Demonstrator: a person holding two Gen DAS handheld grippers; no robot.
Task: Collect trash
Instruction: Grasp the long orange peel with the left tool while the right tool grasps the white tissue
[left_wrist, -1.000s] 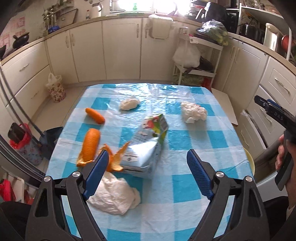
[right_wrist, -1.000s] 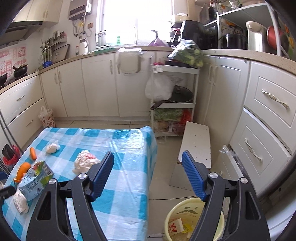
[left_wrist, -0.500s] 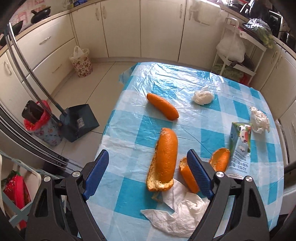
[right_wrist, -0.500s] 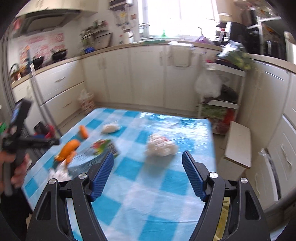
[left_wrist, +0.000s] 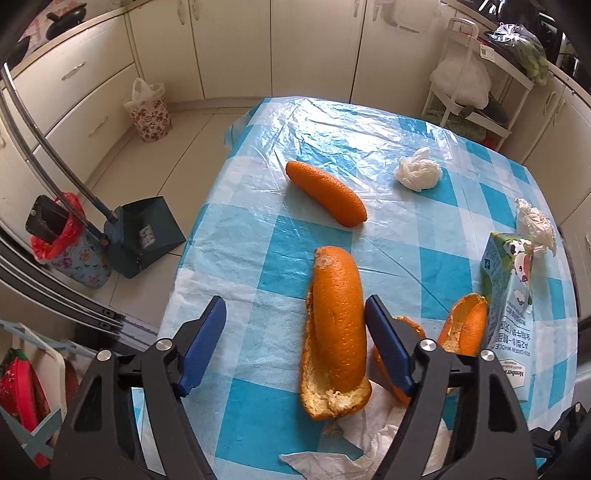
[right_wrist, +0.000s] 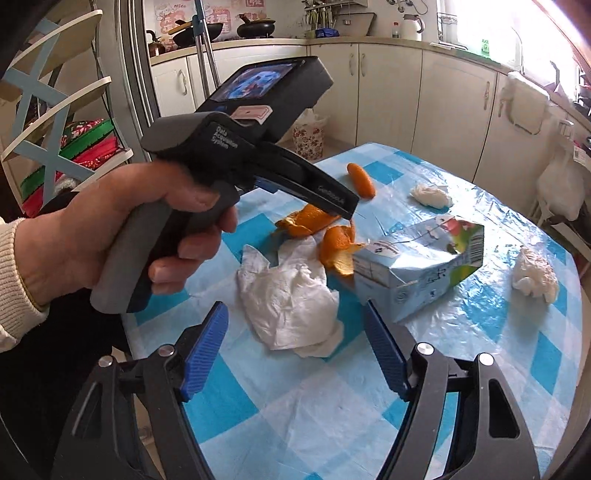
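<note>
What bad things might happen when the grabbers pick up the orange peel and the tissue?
The left gripper, whose jaws have just been closing, has the long orange peel off-centre by one finger, so it may slip out. The right gripper frames the loose tissue, which may tear or trail. Both grippers work close together and might bump.

Both grippers pitched downward, jaws parted.

Left gripper (left_wrist: 293, 343): blue pads set apart across lower centre of own view, jaws just closed a little, right pad (left_wrist: 386, 341) beside a peel, no press visible. Left hand (right_wrist: 122, 229) at left of right view, wrapped round grey handle, cream cuff at wrist. Right gripper (right_wrist: 293, 350): wide, nothing clamped.
</note>
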